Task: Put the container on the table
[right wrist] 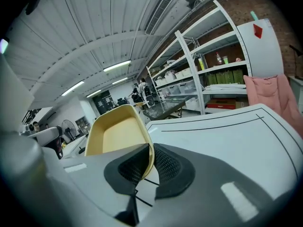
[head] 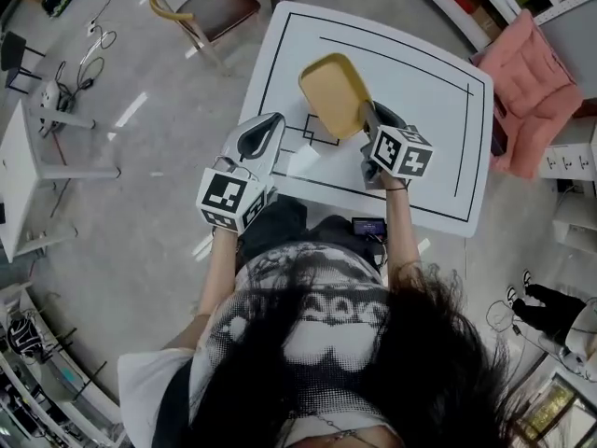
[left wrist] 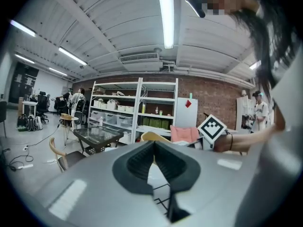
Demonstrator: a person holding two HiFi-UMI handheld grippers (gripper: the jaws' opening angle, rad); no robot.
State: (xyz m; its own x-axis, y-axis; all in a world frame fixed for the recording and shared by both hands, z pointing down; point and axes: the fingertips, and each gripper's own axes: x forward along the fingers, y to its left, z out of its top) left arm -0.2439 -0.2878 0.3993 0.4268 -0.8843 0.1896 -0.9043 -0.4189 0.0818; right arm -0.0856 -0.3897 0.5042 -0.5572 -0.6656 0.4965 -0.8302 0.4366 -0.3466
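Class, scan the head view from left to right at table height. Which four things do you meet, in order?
left claw → shallow yellow plastic container → right claw, gripping the container's edge → pink fabric cushion

Bright, even ceiling tube lights [left wrist: 165, 13], soft shadows, fisheye bending, dark corners

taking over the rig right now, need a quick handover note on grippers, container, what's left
Right gripper: shut on the rim of the yellow container, holding it tilted over the white table.
Left gripper: shut, empty, at the table's near edge.
Done: container gripped and over the table.
Left: lower it flat onto the table, open the jaws, pull back.
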